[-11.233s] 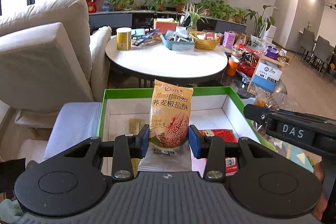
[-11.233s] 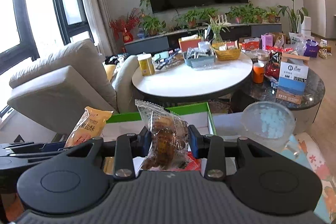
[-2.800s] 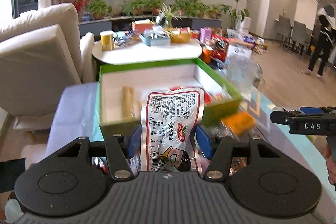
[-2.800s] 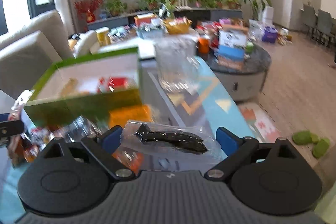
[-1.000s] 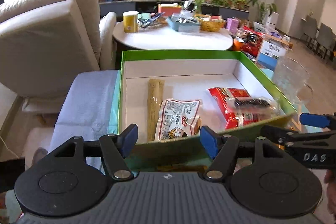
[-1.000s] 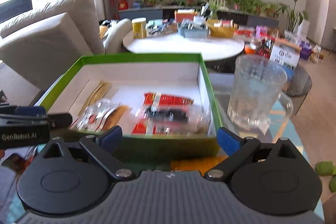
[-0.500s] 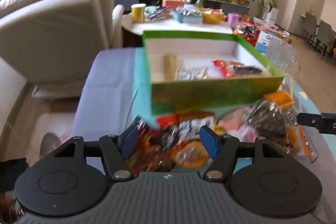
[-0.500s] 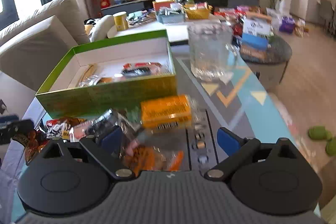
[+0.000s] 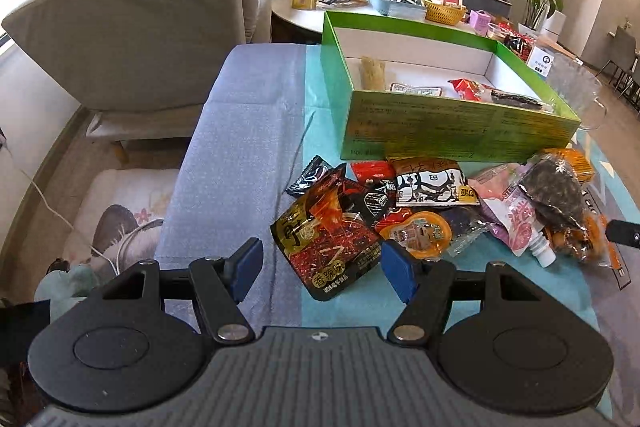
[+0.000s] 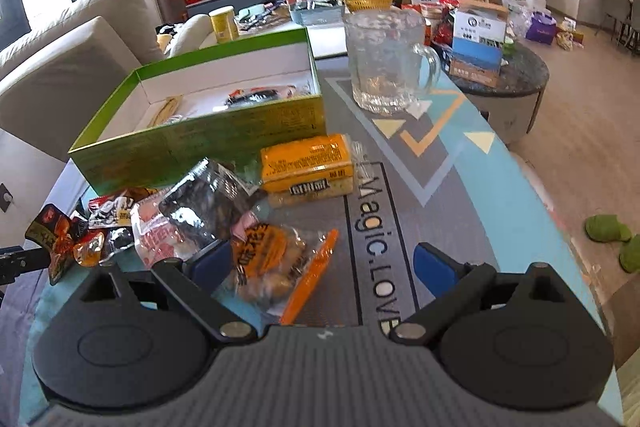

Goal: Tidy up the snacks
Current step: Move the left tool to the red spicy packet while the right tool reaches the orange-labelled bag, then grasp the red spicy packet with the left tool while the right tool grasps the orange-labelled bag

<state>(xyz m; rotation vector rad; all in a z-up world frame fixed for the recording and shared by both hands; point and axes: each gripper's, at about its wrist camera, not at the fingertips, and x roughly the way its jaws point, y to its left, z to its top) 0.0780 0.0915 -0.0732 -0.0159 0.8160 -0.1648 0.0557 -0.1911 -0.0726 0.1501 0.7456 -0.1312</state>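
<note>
Snack pile before box

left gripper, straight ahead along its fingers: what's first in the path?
Most likely the black and red spicy snack packet, lying flat on the table right between the open left gripper fingers. Depth is unclear, but nothing else stands in front of it.
</note>
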